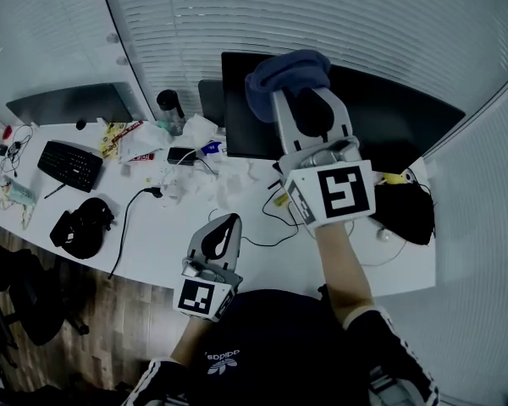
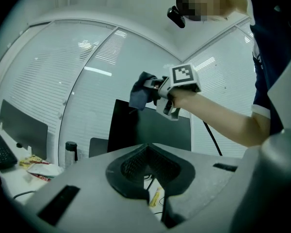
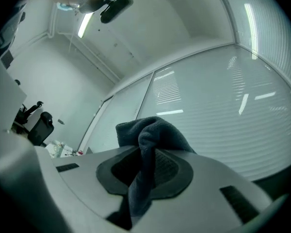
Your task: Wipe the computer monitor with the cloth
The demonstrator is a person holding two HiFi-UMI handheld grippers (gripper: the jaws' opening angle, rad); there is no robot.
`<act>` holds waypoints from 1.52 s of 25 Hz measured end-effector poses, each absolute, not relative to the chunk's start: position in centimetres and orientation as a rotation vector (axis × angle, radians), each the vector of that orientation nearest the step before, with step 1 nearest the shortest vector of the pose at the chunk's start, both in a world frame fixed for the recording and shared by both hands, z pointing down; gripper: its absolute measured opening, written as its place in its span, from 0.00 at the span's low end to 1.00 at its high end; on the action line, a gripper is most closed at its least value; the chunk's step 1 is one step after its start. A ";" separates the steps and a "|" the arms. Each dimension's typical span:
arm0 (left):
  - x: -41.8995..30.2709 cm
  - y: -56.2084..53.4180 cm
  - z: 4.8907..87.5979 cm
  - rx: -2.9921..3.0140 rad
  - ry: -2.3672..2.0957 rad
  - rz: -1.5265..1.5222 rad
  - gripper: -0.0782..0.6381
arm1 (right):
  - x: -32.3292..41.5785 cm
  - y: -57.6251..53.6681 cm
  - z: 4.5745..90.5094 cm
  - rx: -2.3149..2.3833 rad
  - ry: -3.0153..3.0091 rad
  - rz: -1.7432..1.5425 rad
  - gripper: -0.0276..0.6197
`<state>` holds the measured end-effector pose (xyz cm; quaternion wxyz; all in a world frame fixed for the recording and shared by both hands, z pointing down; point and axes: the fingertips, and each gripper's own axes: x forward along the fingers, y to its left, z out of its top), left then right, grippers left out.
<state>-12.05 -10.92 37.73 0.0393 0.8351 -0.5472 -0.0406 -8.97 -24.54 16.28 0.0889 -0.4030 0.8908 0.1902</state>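
A dark monitor (image 1: 389,117) stands at the back of the white desk (image 1: 152,244), its screen unlit. My right gripper (image 1: 298,79) is raised at the monitor's top left corner, shut on a bunched blue cloth (image 1: 286,73). The cloth (image 3: 144,154) hangs between the jaws in the right gripper view, and the monitor is out of sight there. The cloth (image 2: 141,92) sits at the top edge of the monitor (image 2: 150,127) in the left gripper view. My left gripper (image 1: 223,237) hovers low over the desk's front, shut with nothing in it.
A second monitor (image 1: 68,104) and a keyboard (image 1: 70,164) are at the far left. A black headset (image 1: 83,225), cables, a phone (image 1: 183,155), snack packets (image 1: 123,138), crumpled paper and a black bottle (image 1: 169,106) litter the desk. A dark bag (image 1: 404,210) lies at the right.
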 end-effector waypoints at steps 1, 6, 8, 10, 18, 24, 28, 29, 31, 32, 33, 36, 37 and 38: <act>-12.2 -11.0 37.6 2.554 -1.680 -0.128 0.12 | -10.2 -25.3 16.5 -1.191 2.673 0.579 0.12; -13.8 -11.3 37.6 2.518 -1.708 -0.161 0.12 | -14.1 -29.2 18.0 -1.165 2.753 0.526 0.12; -14.7 -11.4 38.0 2.509 -1.722 -0.174 0.12 | -15.1 -30.0 18.2 -1.151 2.765 0.520 0.12; -15.5 -11.5 38.3 2.492 -1.736 -0.180 0.12 | -16.1 -30.3 18.5 -1.130 2.779 0.545 0.12; -17.2 -11.9 39.0 2.445 -1.755 -0.203 0.12 | -18.2 -32.2 20.7 -1.148 2.821 0.640 0.12; -17.5 -12.0 39.5 2.435 -1.756 -0.184 0.12 | -16.8 -32.9 20.5 -1.205 2.788 0.676 0.12; -16.9 -12.2 39.3 2.445 -1.750 -0.147 0.12 | -14.8 -33.5 20.4 -1.253 2.769 0.663 0.12; -16.6 -12.2 39.2 2.451 -1.745 -0.148 0.12 | -14.2 -33.6 20.4 -1.264 2.764 0.665 0.12; -16.0 -12.2 39.1 2.469 -1.735 -0.152 0.12 | -13.0 -33.9 20.2 -1.284 2.755 0.680 0.12; -15.7 -12.1 39.0 2.479 -1.730 -0.154 0.12 | -12.4 -34.1 20.1 -1.295 2.751 0.691 0.12; -15.3 -12.1 38.9 2.485 -1.726 -0.154 0.12 | -11.8 -34.2 20.0 -1.306 2.747 0.700 0.12; -14.6 -12.0 38.7 2.490 -1.723 -0.140 0.12 | -9.9 -34.7 20.0 -1.335 2.741 0.707 0.12; -14.3 -11.9 38.8 2.492 -1.723 -0.132 0.12 | -9.3 -34.8 19.9 -1.342 2.739 0.710 0.12; -14.0 -11.9 38.9 2.491 -1.721 -0.123 0.12 | -8.7 -34.9 19.9 -1.348 2.738 0.713 0.12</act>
